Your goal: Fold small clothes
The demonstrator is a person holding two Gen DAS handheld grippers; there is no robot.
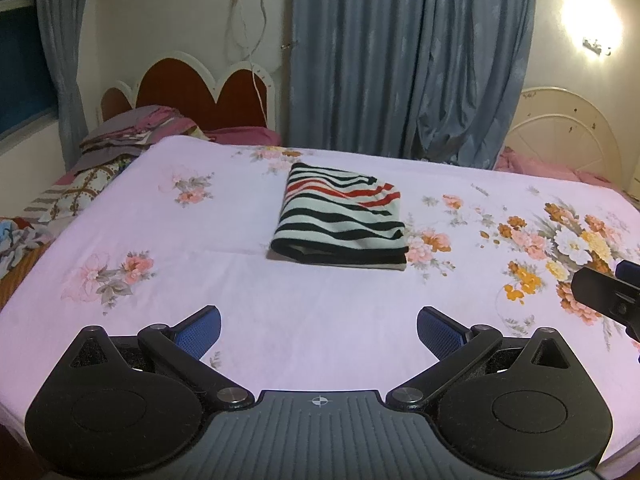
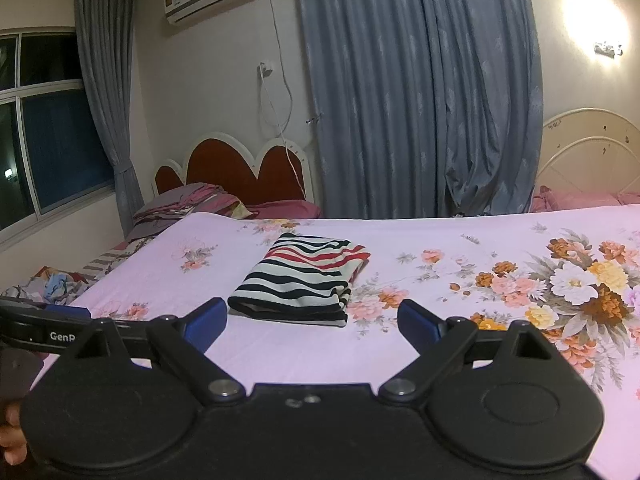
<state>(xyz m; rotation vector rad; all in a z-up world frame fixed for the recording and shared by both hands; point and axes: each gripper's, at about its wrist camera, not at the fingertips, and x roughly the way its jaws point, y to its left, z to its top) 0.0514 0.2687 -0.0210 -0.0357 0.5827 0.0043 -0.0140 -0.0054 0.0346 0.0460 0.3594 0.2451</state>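
A striped garment in black, white and red lies folded into a compact rectangle on the pink floral bedsheet. It also shows in the right wrist view. My left gripper is open and empty, held back from the garment above the near part of the bed. My right gripper is open and empty, just short of the garment's near edge. The right gripper's body shows at the right edge of the left wrist view.
A second bed with a heart-shaped headboard and piled bedding stands at the back left. Blue curtains hang behind the bed. A white headboard is at the right. A window is at the left.
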